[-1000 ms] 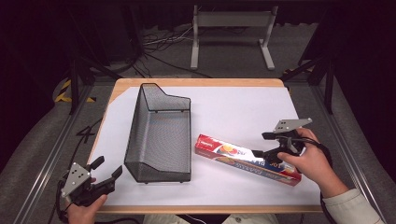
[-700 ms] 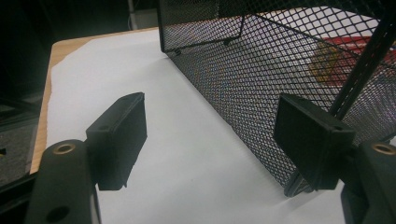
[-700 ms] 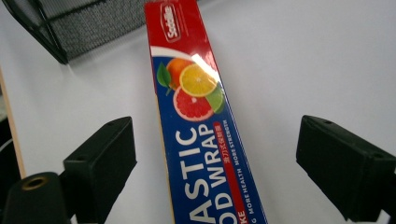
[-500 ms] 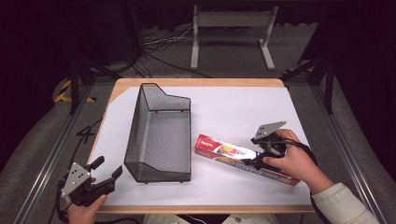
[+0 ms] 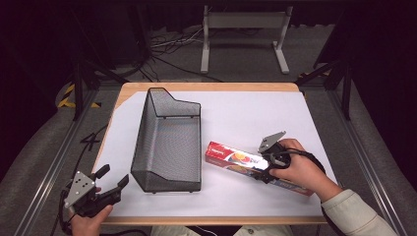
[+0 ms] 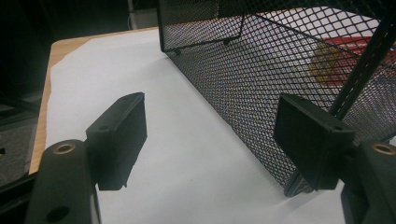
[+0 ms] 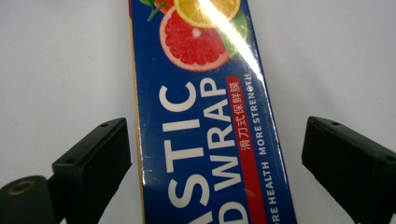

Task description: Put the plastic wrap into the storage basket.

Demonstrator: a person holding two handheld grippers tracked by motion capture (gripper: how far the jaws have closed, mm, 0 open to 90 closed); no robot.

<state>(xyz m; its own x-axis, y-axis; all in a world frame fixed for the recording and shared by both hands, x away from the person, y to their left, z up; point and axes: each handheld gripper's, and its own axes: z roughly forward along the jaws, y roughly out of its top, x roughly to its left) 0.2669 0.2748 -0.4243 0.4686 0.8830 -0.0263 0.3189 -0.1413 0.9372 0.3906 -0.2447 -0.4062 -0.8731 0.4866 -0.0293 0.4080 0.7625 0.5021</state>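
Now: right hand-held gripper [image 7: 212, 154] has just been opening, jaws wide astride the plastic wrap box [image 7: 205, 116], pads clear. Box lies on bench [image 5: 236, 115] beside mesh basket [image 5: 169, 142]. Likely light, stiff, glossy-slick; grip across narrow sides mid-length. Left hand-held gripper [image 6: 210, 135] open.

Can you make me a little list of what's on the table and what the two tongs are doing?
table: white sheet over a wooden top
basket: black wire mesh basket, empty, left of the box
box: long plastic wrap box, lying flat on the sheet
right tongs: right tongs wide open, having just opened further; one jaw on each side of the box, not pressing it
left tongs: left tongs open, holding nothing, at the near left corner, pointing at the basket
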